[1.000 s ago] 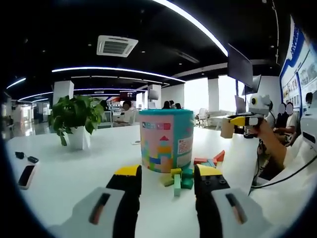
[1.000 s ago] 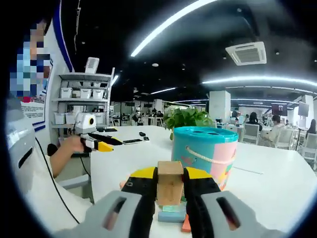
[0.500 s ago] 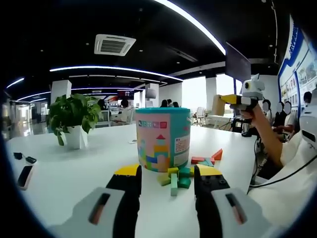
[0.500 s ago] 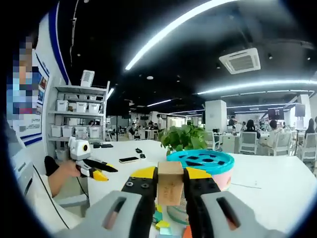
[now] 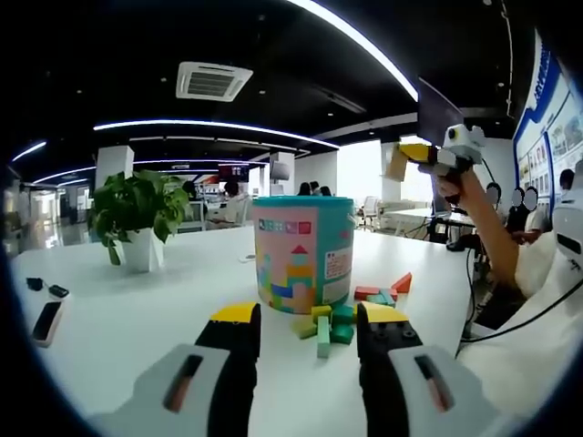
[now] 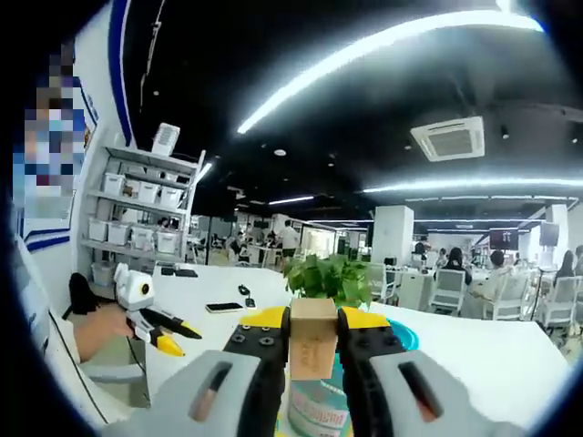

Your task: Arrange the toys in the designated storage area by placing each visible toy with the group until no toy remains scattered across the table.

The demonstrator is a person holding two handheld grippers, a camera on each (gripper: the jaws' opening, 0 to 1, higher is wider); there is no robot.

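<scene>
Carrying a plain wooden block [image 6: 312,339] squeezed in the right tool [image 6: 313,341], high over the teal-lidded pink bucket [image 5: 303,254]; next, lower it in. Left tool [image 5: 308,320] waits, released.

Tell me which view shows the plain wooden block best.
The right gripper view: the wooden block sits close up, clamped between the right gripper jaws. In the left gripper view the block is small and far off, raised above the bucket.

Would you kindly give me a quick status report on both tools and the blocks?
Right tool shut on wooden block, raised above bucket. Left tool open, low over table. Loose blocks beside bucket. Nothing in the way.
</scene>
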